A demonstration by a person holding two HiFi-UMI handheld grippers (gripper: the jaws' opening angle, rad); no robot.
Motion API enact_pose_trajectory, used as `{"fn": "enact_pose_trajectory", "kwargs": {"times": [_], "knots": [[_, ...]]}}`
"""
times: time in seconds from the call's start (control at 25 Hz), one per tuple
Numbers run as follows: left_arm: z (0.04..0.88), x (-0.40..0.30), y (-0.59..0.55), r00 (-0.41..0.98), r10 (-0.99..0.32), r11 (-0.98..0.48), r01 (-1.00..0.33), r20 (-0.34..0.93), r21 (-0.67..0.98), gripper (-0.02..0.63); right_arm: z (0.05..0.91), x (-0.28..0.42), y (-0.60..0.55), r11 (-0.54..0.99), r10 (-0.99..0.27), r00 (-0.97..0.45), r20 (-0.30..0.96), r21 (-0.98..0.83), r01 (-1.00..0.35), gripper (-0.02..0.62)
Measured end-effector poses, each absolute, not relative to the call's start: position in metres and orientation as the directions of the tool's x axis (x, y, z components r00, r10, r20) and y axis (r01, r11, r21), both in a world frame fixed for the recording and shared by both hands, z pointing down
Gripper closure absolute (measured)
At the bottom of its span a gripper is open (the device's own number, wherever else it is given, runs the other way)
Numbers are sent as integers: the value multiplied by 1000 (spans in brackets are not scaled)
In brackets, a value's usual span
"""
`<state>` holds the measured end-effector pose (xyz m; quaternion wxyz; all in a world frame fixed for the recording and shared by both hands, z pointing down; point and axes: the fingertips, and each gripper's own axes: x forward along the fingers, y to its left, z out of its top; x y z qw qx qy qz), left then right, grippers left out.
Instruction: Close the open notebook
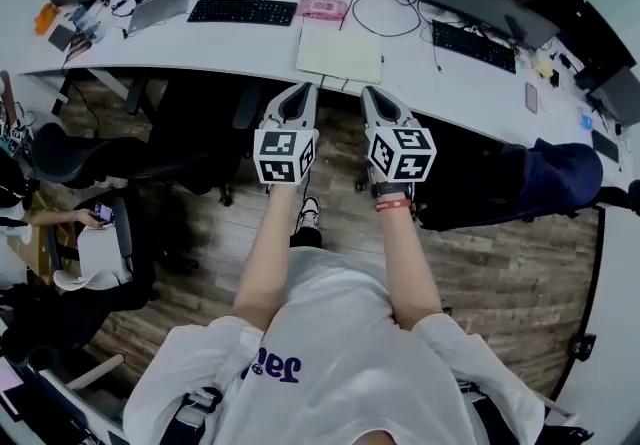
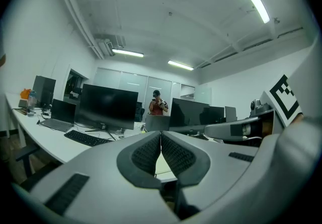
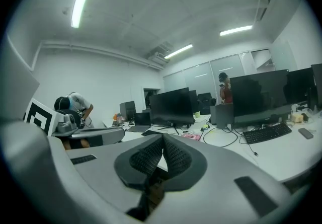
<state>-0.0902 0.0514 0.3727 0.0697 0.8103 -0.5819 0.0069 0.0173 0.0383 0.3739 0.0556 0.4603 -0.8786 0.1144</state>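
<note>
Before the counter (image 1: 240,45), my left claw (image 1: 305,87) and right claw (image 1: 368,91) are pinched together, empty; I fear shoving the notebook (image 1: 340,55), not folding it.

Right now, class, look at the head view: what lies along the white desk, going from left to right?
laptop → left black keyboard → notebook → right black keyboard → phone

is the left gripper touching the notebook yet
Apart. The left gripper view shows the left gripper shut and empty in the air, with the notebook lying lower and further ahead on the desk.
</note>
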Motion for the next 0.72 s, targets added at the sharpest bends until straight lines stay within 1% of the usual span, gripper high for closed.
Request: {"fn": "enact_pose_trajectory", "kwargs": {"times": [0.24,0.4,0.72], "knots": [[373,-107,-8,345,-933,-334,-936,103,111,586,371,-2,-19,541,-800,-562,212,-152,-827,580],[376,-123,-44,348,-933,-333,-931,89,150,586,377,-16,-53,525,-805,-549,224,-161,-836,581],[397,-144,-110,368,-919,-348,-925,139,150,586,389,-40,-114,519,-801,-544,250,-163,-839,581]]}}
